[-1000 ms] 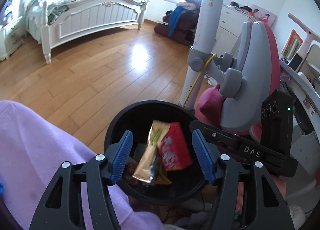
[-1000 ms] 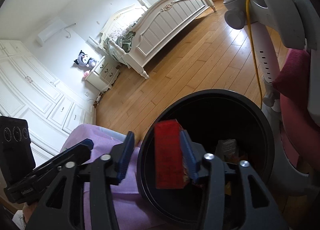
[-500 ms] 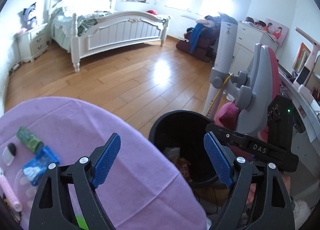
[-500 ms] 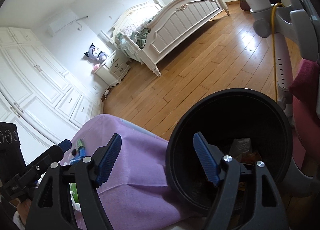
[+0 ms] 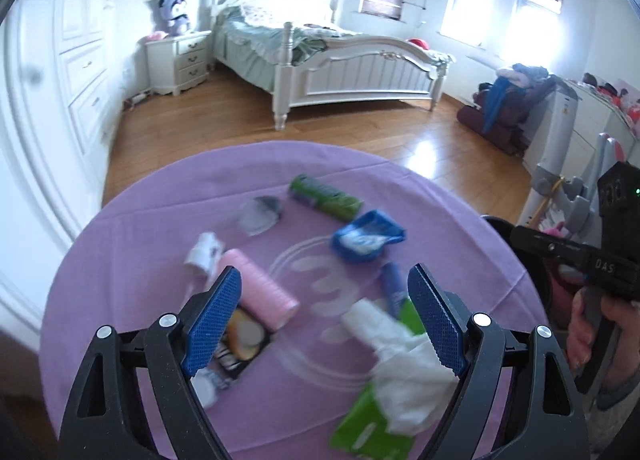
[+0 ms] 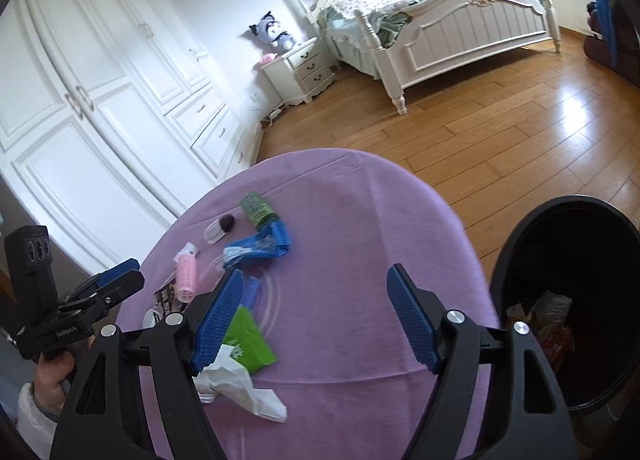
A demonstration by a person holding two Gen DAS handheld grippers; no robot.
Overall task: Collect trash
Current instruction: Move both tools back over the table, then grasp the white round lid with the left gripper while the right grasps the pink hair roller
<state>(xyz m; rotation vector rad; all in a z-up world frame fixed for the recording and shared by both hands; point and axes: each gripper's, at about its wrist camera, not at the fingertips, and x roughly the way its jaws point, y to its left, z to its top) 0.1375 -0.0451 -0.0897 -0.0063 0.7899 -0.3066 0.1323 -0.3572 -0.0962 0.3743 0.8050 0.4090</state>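
Trash lies scattered on a round table under a purple cloth: a green roll, a blue wrapper, a pink roll, a crumpled white tissue on a green packet, and a dark snack packet. My left gripper hangs open and empty above them. My right gripper is open and empty over the cloth, with the green packet and tissue by its left finger. The black bin stands to the right of the table with wrappers inside.
A wooden floor stretches beyond the table to a white bed and a nightstand. White wardrobes line the left wall. A grey and pink chair stands past the table's right edge.
Both grippers let go of wrappers over the bin, opened wider, and swung left from the bin to above the table. The red packet and the gold wrapper are no longer between the jaws.
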